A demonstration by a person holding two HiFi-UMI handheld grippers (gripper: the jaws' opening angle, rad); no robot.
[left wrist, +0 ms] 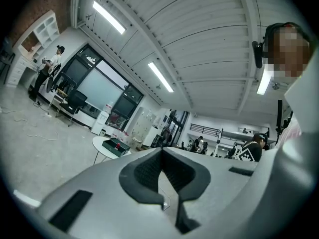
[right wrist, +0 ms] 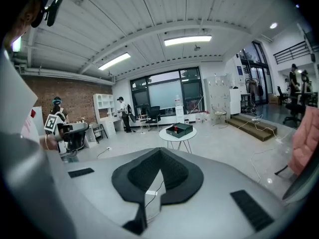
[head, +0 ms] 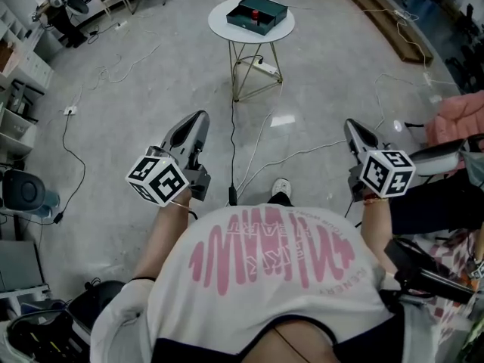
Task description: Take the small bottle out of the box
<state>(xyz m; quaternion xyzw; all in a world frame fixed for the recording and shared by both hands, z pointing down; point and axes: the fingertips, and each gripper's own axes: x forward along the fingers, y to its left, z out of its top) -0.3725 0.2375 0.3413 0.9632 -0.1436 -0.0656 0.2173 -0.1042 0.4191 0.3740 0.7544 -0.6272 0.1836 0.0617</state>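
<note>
A dark green box lies open on a small round white table far ahead of me. Inside it stands a small bottle with a red cap. My left gripper and right gripper are held out in the air at waist height, well short of the table, both shut and empty. In the left gripper view the box appears small beyond the closed left gripper. The right gripper view shows the box on the table straight past the closed right gripper.
Cables trail over the grey floor, and a power strip lies under the table. A person stands by white shelves at the far left. A wooden platform runs along the far right, and a pink cloth sits at the right.
</note>
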